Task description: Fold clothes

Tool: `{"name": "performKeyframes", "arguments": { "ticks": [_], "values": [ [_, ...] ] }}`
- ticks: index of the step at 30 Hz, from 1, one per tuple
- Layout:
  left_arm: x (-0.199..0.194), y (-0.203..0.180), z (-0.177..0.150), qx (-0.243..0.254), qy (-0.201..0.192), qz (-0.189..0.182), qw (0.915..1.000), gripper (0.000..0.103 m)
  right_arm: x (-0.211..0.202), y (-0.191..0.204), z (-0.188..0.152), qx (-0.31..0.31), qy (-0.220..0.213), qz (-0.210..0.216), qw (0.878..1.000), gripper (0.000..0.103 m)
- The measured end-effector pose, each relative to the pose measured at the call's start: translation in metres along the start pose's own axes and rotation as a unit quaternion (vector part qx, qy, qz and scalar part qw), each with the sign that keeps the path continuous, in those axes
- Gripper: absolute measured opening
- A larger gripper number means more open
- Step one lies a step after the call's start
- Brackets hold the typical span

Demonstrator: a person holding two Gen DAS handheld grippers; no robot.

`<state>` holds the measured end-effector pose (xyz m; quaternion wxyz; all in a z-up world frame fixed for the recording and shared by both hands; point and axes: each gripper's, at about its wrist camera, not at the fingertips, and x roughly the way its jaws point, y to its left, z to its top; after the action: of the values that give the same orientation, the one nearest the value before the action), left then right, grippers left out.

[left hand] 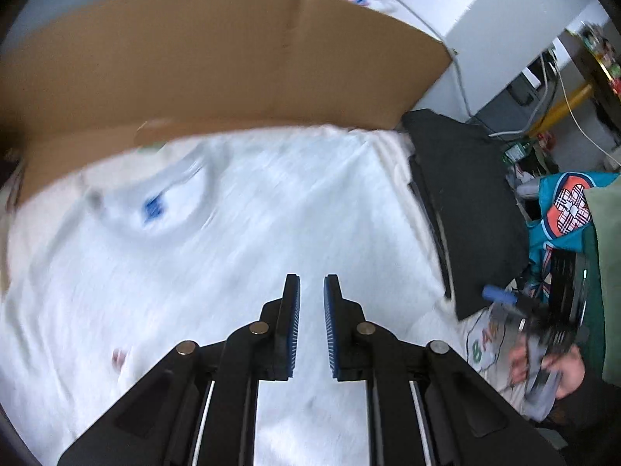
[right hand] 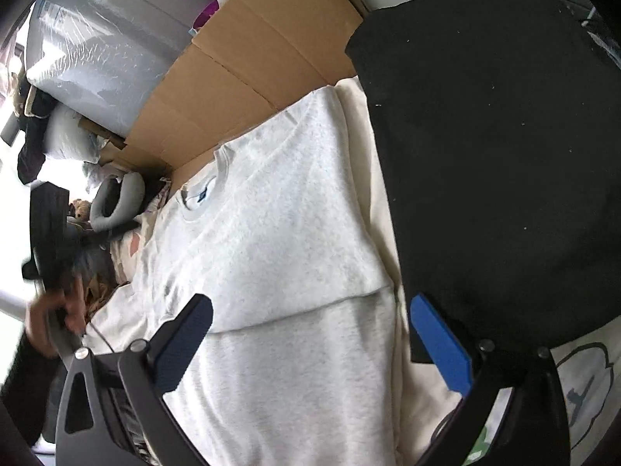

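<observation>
A brown cardboard sheet (left hand: 217, 58) stands behind the white sweatshirt (right hand: 271, 209), which lies flat with its hem folded up, blurred in the left wrist view. The black folded garment (right hand: 496, 163) beside it runs out of frame. The right gripper (right hand: 310, 334) gapes wide over the sweatshirt, empty; the left gripper (left hand: 311, 322) is nearly closed, holding nothing.

Motion-blurred white shirt (left hand: 217, 233), its collar label unreadable; black garment (right hand: 504, 155) edge-cropped.
</observation>
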<state>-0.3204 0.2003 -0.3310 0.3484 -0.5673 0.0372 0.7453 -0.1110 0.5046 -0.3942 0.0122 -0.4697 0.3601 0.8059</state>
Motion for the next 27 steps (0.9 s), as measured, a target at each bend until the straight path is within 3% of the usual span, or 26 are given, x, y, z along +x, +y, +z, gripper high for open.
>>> {"name": "performKeyframes", "arguments": {
  "ticks": [7,14,20,27],
  "values": [
    [-0.037,0.040,-0.082,-0.074,-0.026,0.025,0.9966,0.012,0.002,0.021,0.006,0.007,0.021,0.024,0.999,0.103],
    [-0.070,0.085,-0.148,-0.152,-0.042,0.045,0.9864,0.012,0.004,0.049,0.011,-0.003,0.044,0.063,0.997,0.103],
    [-0.105,0.117,-0.191,-0.191,-0.058,0.071,0.9773,0.012,0.008,0.083,0.016,-0.022,0.052,0.076,0.996,0.103],
    [-0.143,0.146,-0.224,-0.235,-0.083,0.079,0.9651,0.012,0.014,0.101,0.021,-0.035,0.066,0.051,0.996,0.103]
  ]
}}
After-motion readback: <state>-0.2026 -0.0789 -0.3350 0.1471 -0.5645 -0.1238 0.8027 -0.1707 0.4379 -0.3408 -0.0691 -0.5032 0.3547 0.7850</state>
